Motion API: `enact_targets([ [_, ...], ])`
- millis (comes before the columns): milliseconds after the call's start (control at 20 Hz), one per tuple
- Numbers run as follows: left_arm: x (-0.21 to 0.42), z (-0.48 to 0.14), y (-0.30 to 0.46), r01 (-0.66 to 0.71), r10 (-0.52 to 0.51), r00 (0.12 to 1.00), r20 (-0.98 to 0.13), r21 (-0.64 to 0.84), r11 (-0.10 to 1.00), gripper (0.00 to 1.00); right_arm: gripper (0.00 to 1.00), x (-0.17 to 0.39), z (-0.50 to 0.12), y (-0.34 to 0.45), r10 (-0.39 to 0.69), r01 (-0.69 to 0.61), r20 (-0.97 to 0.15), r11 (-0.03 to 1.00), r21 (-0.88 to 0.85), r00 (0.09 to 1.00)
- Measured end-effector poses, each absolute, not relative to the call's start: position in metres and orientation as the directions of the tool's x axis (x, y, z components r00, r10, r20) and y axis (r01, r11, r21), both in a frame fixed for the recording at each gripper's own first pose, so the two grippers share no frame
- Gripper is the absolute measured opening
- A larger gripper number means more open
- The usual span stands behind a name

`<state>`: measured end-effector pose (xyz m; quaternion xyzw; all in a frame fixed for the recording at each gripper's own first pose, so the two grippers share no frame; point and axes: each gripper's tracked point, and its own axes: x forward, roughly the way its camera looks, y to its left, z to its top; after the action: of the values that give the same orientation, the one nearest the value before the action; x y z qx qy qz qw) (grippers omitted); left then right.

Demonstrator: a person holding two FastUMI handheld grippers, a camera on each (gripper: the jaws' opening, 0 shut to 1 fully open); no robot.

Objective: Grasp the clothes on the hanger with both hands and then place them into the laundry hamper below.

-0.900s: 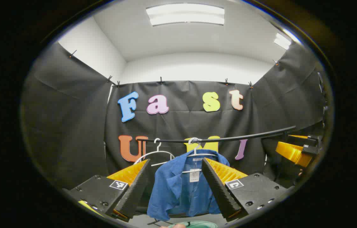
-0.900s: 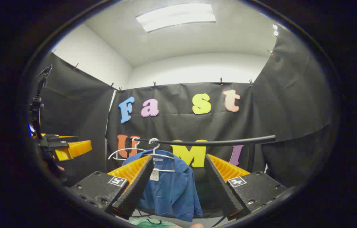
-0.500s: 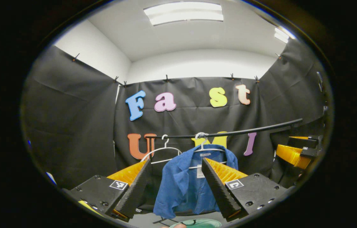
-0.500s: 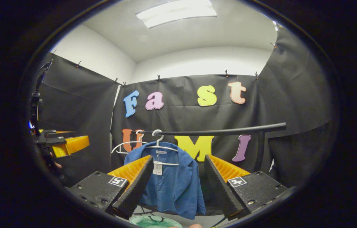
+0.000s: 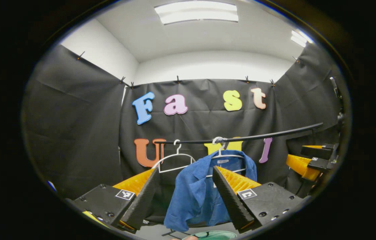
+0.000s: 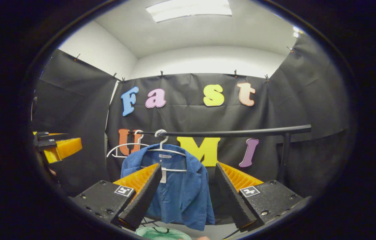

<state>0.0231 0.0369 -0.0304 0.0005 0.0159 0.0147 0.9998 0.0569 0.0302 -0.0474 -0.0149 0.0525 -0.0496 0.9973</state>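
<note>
In the left gripper view, the left gripper (image 5: 184, 196) stands wide open with nothing between its fingers; past them a blue fabric jacket (image 5: 201, 193) hangs on a white wire hanger (image 5: 223, 155) from a black horizontal rail (image 5: 268, 135), an empty white hanger (image 5: 174, 159) at its 9 o'clock. A green hamper rim (image 5: 213, 235) shows at 6 o'clock. In the right gripper view, the right gripper (image 6: 186, 196) is likewise spread wide and holds nothing, the jacket (image 6: 178, 196) hanging beyond it, the hamper (image 6: 163, 233) below.
</note>
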Motion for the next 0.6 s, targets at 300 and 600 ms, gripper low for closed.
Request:
enact_targets([
  [300,0.053,-0.070,0.042,0.039,-0.044,0.993,-0.109,-0.046,0.998,0.96,1.00,0.089,-0.078,0.048,-0.193,0.188,-0.158,0.981,-0.048,0.968],
  [600,0.081,-0.116,0.033,0.115,-0.128,0.975,-0.180,-0.077,0.990,1.00,1.00,0.121,-0.123,0.050,-0.265,0.259,-0.245,0.964,-0.056,0.933],
])
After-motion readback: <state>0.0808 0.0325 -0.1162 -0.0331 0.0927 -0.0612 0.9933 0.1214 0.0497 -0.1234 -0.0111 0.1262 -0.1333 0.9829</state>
